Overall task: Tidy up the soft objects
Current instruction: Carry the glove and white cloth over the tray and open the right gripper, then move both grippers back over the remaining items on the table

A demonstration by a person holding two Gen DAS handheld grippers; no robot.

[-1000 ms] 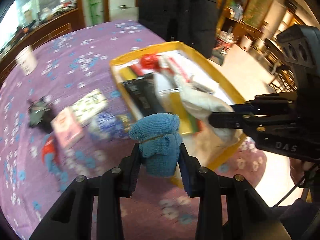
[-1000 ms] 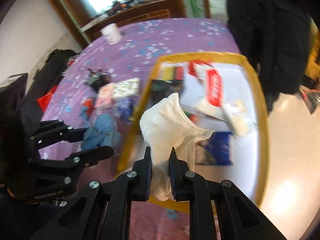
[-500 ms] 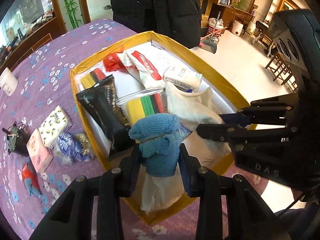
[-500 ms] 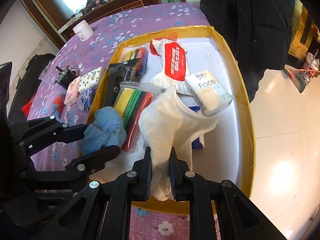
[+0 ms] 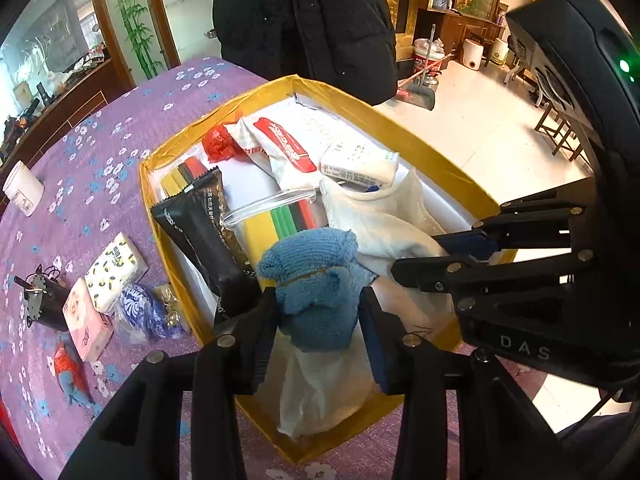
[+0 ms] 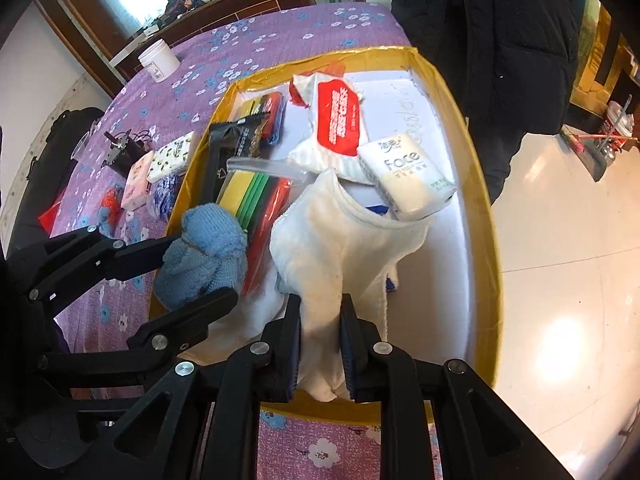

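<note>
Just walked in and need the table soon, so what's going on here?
A person is sorting soft things into a yellow-edged box with two handheld claws. The left claw has a blue knitted cloth between its jaws, which are opening over the box. The right claw is shut on a white cloth that hangs into the box. Small tissue packs lie outside on the purple tablecloth.

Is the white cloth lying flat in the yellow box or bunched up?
Bunched up. The white cloth stands in a crumpled heap inside the yellow box, its lower end pinched between the right hand-held gripper fingers.
</note>
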